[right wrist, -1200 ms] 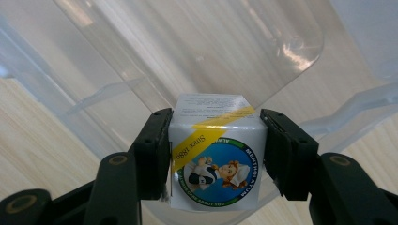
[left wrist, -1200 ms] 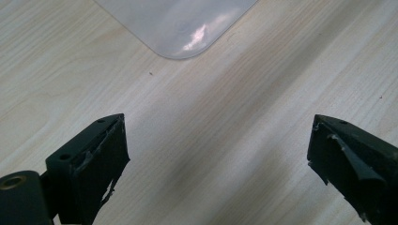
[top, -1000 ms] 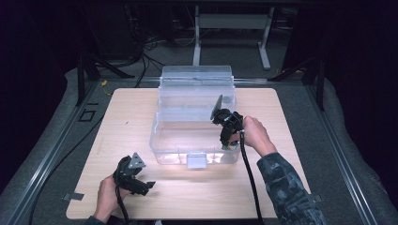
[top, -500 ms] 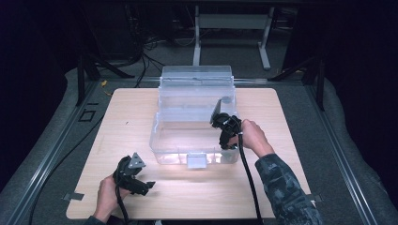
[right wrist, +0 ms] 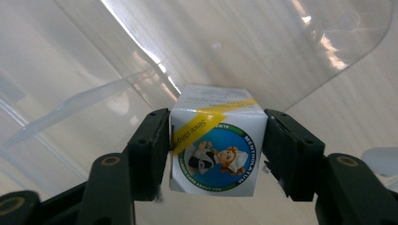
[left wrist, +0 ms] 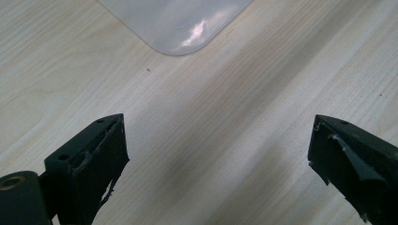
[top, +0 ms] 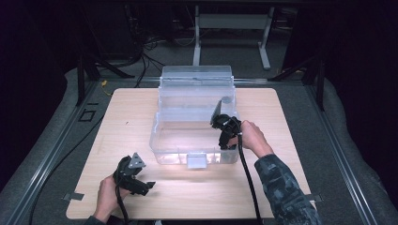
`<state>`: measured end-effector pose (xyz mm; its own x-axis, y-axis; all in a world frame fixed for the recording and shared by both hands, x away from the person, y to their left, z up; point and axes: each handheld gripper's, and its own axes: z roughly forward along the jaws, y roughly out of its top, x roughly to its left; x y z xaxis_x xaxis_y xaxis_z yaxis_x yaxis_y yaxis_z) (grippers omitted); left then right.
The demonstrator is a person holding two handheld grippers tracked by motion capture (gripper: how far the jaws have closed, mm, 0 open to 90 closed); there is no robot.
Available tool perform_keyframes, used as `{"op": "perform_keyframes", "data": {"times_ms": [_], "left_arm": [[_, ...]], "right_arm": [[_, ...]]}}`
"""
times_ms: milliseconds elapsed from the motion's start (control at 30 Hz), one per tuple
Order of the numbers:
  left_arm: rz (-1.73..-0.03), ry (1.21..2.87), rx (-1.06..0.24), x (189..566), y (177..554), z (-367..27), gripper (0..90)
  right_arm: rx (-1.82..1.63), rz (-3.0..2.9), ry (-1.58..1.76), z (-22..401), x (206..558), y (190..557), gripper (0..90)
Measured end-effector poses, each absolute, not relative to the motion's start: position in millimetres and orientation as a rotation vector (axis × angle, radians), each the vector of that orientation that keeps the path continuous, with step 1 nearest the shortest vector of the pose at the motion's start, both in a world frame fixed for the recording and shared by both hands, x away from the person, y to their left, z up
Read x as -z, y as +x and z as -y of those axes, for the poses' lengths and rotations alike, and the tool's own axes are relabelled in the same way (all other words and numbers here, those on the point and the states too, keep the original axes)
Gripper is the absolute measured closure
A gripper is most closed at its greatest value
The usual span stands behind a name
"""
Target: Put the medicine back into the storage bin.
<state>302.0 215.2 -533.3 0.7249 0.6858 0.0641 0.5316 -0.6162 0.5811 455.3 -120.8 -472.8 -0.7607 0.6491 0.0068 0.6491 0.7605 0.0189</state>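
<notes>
A small white box [right wrist: 216,150] with a blue round label and a yellow band sits between the jaws of my right gripper [right wrist: 218,117]. These jaws have just been opening and stand close beside the box's two sides. The right gripper [top: 218,123] reaches over the right wall of a clear plastic bin [top: 187,157], and I cannot tell whether the box rests on the bin's floor. My left gripper [top: 141,180] lies low over the table near the front left. In its own view the left gripper [left wrist: 219,122] stands wide open with only bare wood between its jaws.
The bin's clear lid [top: 197,77] stands open at the back. A corner of the bin [left wrist: 178,23] lies just ahead of the left gripper. The wooden table [top: 126,122] has bare surface left and right of the bin. Dark floor and cables surround it.
The right gripper has sunk a little into the bin, toward the near side. The left hand and its gripper have stayed where they were.
</notes>
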Motion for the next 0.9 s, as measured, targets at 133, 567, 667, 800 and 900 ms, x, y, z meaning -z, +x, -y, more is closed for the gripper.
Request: {"op": "perform_keyframes", "data": {"times_ms": [133,567,667,800,900], "left_arm": [[-0.926,2.379,-0.379,532,302,-216,5.1],[-0.963,2.272,-0.368,511,307,-227,4.1],[-0.954,2.269,-0.363,506,310,-228,3.1],[-0.943,2.269,-0.37,499,313,-229,2.6],[-0.909,2.239,-0.369,488,318,-233,0.0]], "right_arm": [[-0.11,-2.927,1.089,126,467,453,33.8],[-0.717,-2.732,1.077,160,428,415,17.9],[-0.806,-2.696,1.076,167,430,404,17.2],[-0.868,-2.677,1.068,173,432,397,16.0],[-0.955,-2.643,1.056,178,436,385,15.8]]}}
